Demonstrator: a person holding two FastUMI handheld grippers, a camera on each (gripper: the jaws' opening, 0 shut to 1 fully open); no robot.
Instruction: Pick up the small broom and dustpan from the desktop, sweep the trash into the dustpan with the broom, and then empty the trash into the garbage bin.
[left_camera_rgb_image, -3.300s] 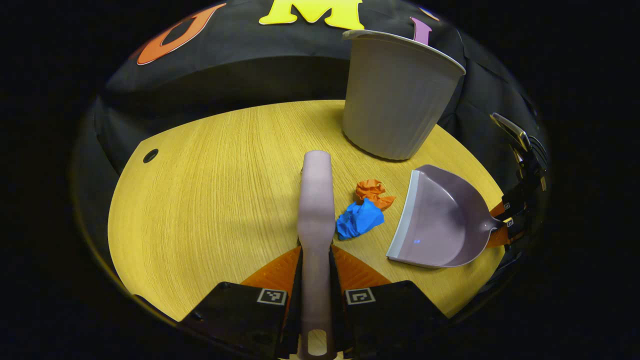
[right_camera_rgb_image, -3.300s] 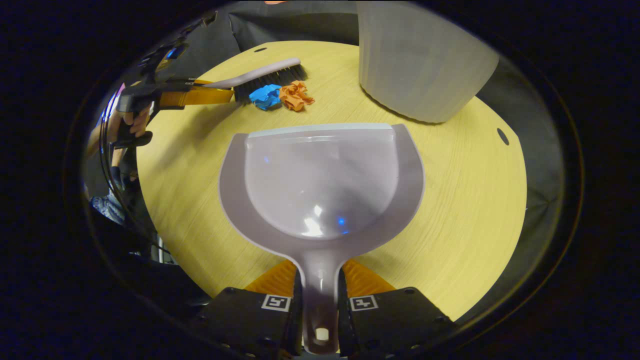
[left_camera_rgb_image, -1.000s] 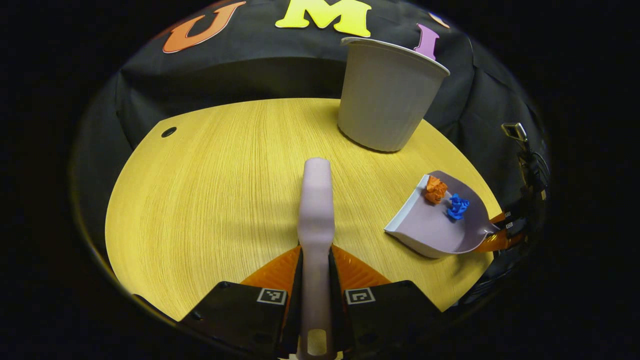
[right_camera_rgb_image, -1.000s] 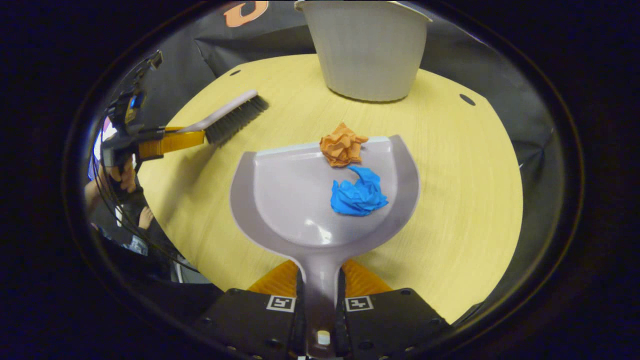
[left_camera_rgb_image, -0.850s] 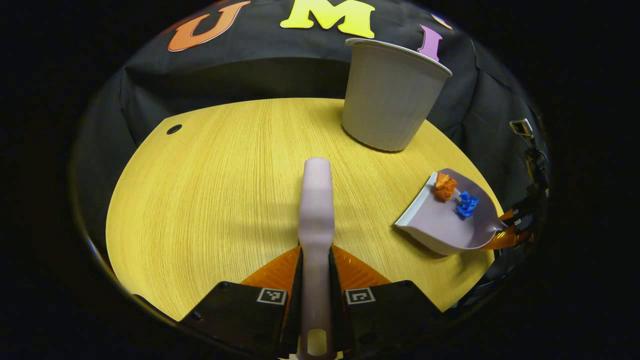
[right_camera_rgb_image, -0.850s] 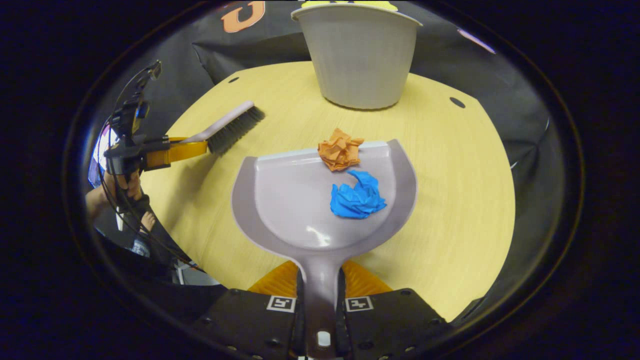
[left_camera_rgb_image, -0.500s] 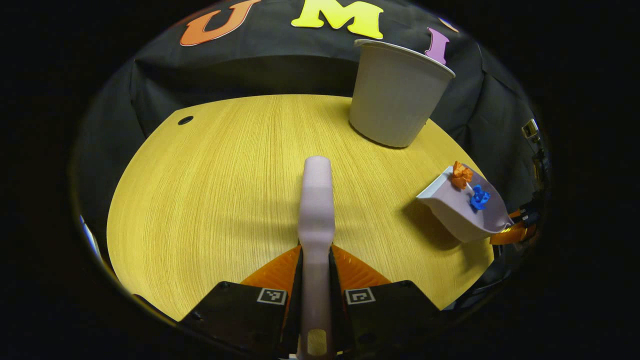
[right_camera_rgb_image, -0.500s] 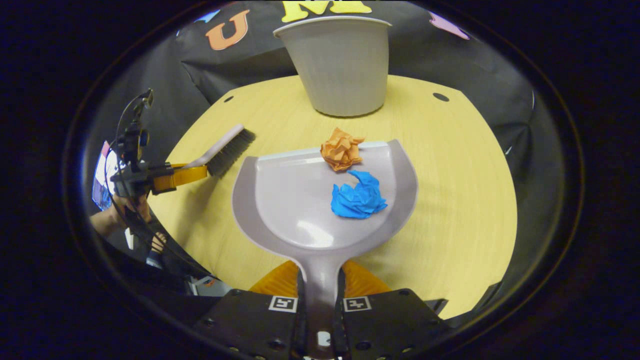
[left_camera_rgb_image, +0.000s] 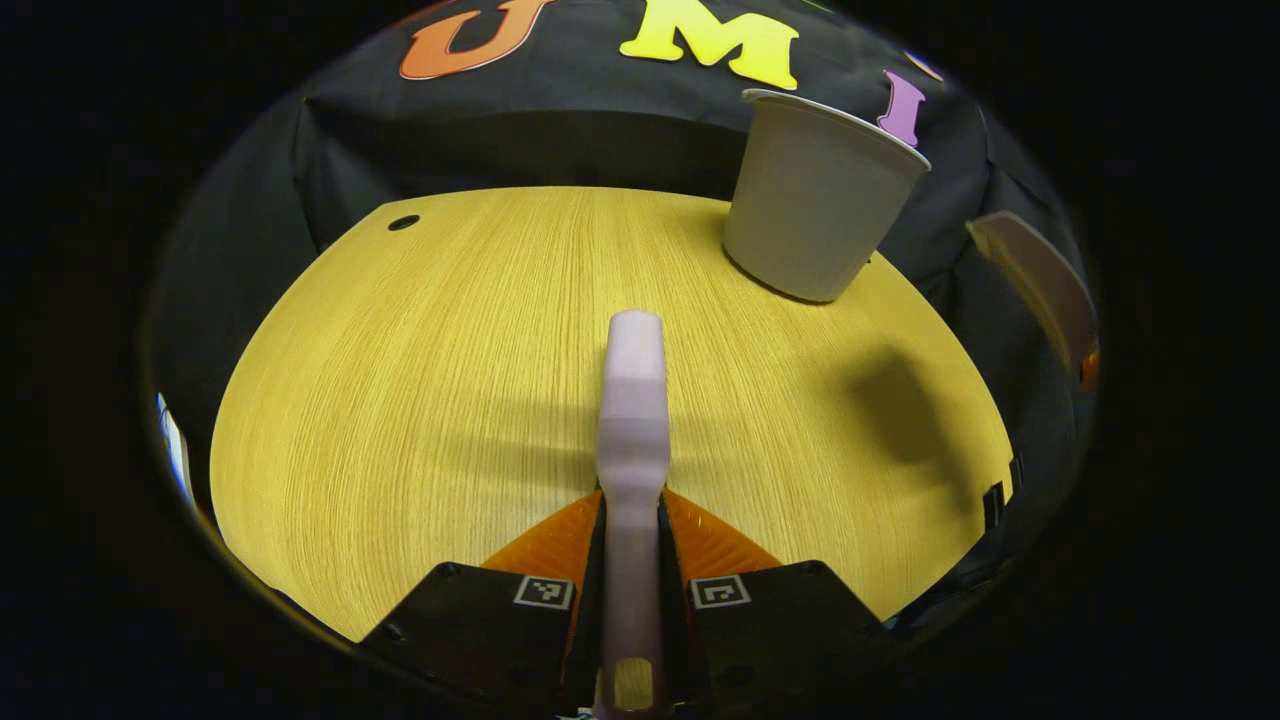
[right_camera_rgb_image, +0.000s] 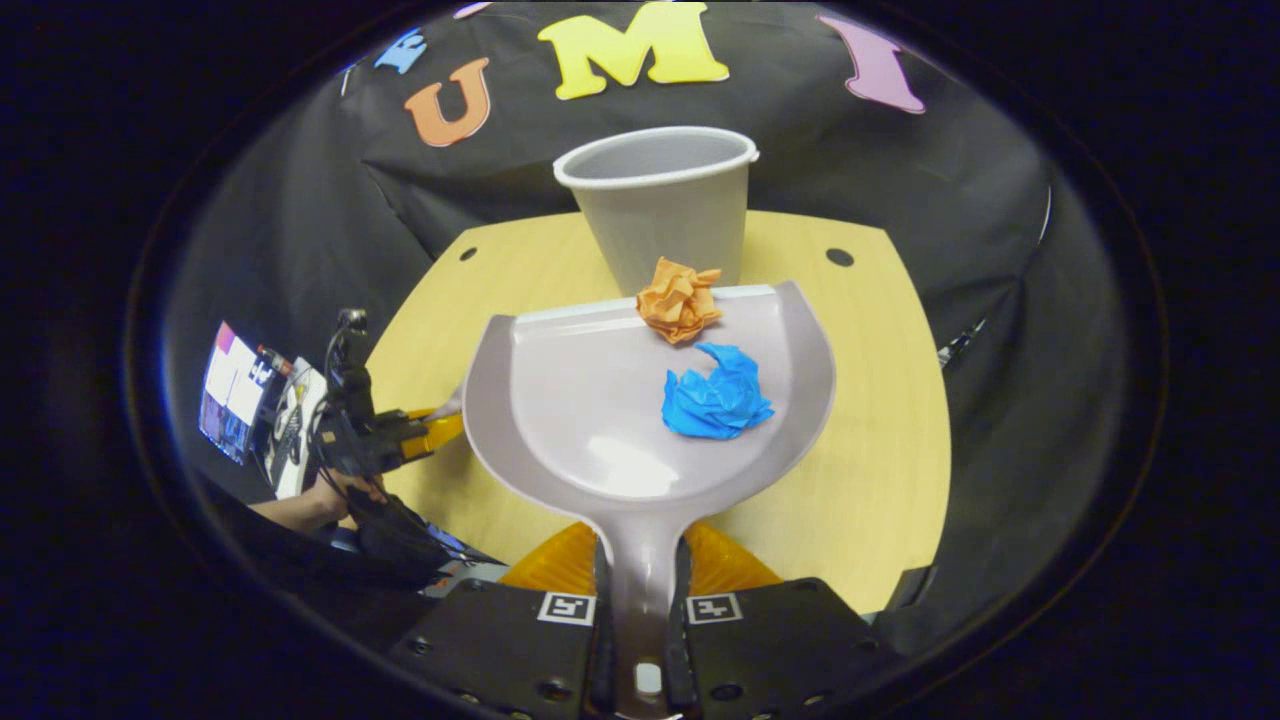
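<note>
The sweeping looks done: the orange paper ball (right_camera_rgb_image: 679, 299) and the blue paper ball (right_camera_rgb_image: 716, 393) lie in the dustpan (right_camera_rgb_image: 600, 420), and only tipping them into the garbage bin (right_camera_rgb_image: 658, 200) is left. The right tool (right_camera_rgb_image: 640, 640) grips the dustpan's handle, lifted in front of the bin and above the worktop (left_camera_rgb_image: 450, 350). The left tool (left_camera_rgb_image: 632, 590) grips the broom (left_camera_rgb_image: 632, 400), off to the bin's side.

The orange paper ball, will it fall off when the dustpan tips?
Probably. The orange ball sits on the dustpan's front lip, and crumpled paper looks light, so a small tilt should send it off. It may bounce rather than roll smoothly.
</note>
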